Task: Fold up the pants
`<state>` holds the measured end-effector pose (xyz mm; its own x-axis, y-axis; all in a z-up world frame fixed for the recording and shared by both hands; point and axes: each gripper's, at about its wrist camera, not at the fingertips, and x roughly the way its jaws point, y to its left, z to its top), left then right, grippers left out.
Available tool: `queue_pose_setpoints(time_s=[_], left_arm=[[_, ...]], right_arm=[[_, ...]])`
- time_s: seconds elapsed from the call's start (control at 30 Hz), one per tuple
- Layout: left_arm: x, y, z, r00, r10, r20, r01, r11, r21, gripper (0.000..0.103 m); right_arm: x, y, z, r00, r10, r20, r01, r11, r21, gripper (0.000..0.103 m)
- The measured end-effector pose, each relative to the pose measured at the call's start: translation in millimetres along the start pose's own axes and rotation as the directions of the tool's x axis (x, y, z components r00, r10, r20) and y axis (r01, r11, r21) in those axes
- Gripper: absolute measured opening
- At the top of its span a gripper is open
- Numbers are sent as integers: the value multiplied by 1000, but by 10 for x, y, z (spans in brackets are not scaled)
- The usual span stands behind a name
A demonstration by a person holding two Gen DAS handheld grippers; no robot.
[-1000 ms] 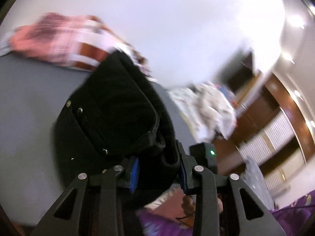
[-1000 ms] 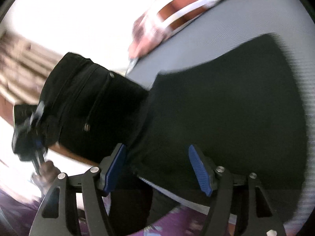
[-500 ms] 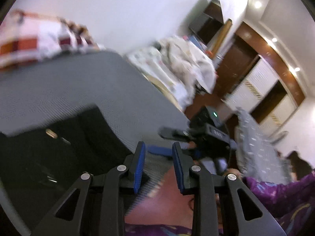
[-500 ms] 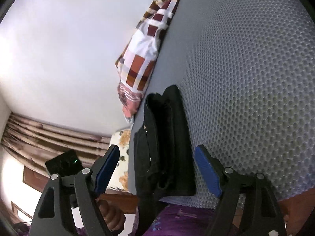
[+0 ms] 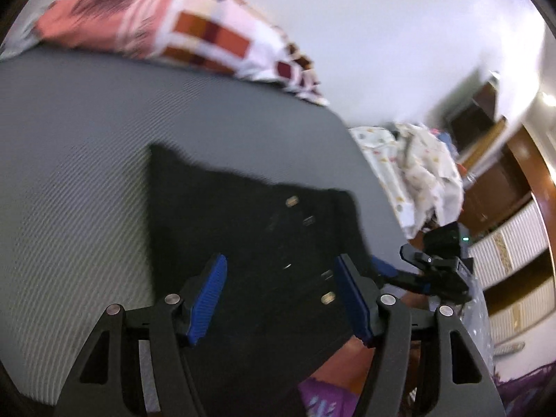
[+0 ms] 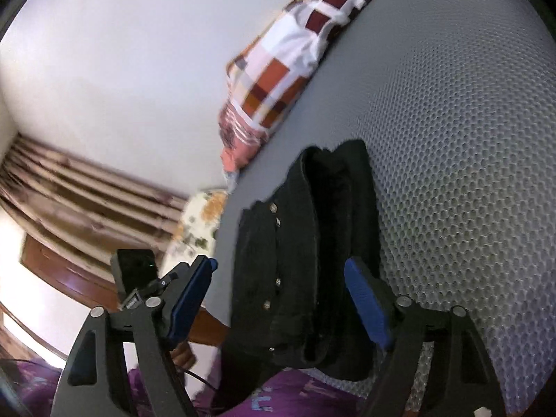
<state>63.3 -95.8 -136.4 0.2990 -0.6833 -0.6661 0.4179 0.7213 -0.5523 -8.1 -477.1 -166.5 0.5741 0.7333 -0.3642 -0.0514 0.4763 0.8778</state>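
Fingers of the left gripper (image 5: pixel 281 299), just sprung apart, and the right gripper (image 6: pixel 281 305) stand open and empty over the folded black pants (image 6: pixel 312 260) on the grey bed (image 6: pixel 469 173), their long axis running away from the right fingers.

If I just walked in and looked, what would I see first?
First, the black folded pants lying near the front edge of the grey textured mattress. Next, the checked red, orange and white blanket, bunched at the mattress's far edge by the white wall. Blue-padded grippers, left and right, frame the pants, open.
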Motion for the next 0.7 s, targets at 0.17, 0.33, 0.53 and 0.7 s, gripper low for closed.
queue_pose_setpoints(time_s=[0.17, 0.33, 0.53, 0.7], left_arm=[[-32, 213, -197, 999, 21, -28, -23, 998, -62, 65], [-99, 269, -225, 999, 20, -48, -24, 996, -81, 65], [-211, 233, -276, 999, 36, -21, -36, 999, -17, 68], [-98, 208, -300, 997, 44, -63, -45, 999, -11, 68]], right_arm=[[207, 260, -128, 986, -142, -85, 128, 981, -147, 17], [74, 506, -180, 978, -199, -69, 183, 965, -187, 11], [50, 274, -353, 967, -216, -136, 203, 974, -100, 10], [31, 80, -327, 985, -128, -117, 132, 991, 25, 14]])
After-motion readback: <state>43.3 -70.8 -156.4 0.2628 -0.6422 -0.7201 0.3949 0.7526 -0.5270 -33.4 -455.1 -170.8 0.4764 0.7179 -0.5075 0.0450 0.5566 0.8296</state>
